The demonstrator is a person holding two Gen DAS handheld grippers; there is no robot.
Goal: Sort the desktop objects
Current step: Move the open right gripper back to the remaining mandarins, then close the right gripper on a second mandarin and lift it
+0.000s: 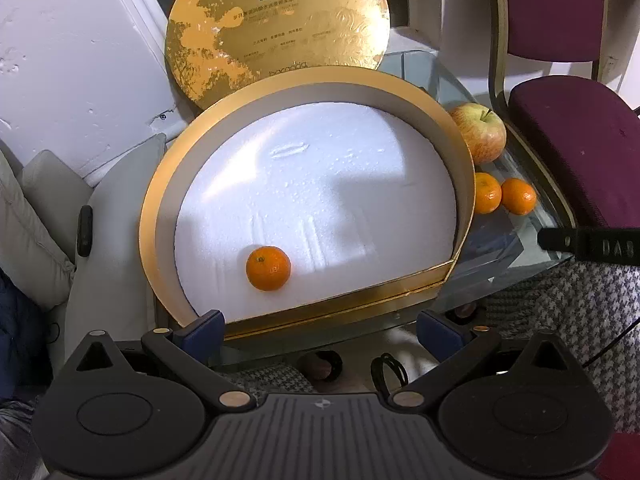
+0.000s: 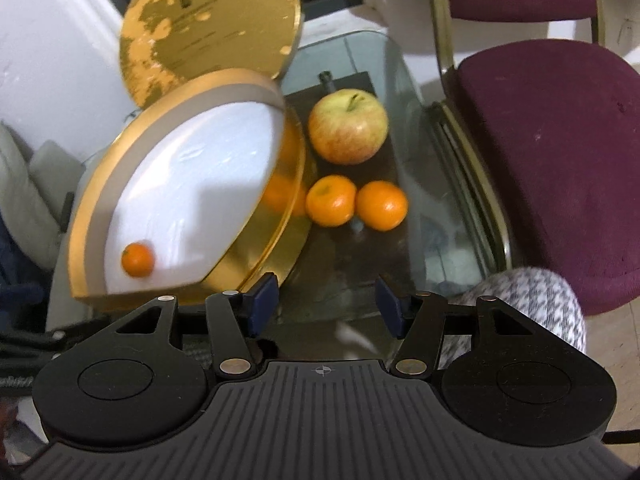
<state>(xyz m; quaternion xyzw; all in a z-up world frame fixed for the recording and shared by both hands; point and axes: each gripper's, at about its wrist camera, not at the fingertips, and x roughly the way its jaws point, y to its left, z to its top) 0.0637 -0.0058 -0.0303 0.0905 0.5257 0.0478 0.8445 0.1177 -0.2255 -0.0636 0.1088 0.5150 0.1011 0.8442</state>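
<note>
A gold half-round box (image 1: pixel 158 208) lined with white foam stands on the glass table (image 1: pixel 500 240), with one tangerine (image 1: pixel 268 268) inside near its front wall. Right of the box lie an apple (image 1: pixel 480 132) and two tangerines (image 1: pixel 486 198) side by side. My left gripper (image 1: pixel 322 330) hovers open over the box's front edge, nothing between its blue pads. In the right wrist view the apple (image 2: pixel 348 126) and the tangerine pair (image 2: pixel 331 200) lie ahead of my right gripper (image 2: pixel 326 306), which is open and empty. The box (image 2: pixel 94 216) sits to its left.
The round gold lid (image 1: pixel 276 28) leans upright behind the box against a white wall. A maroon chair (image 2: pixel 560 152) stands close to the table's right side. A person's houndstooth-clad knee (image 2: pixel 532 308) is at the front right. A grey cushion (image 1: pixel 36 216) lies at the left.
</note>
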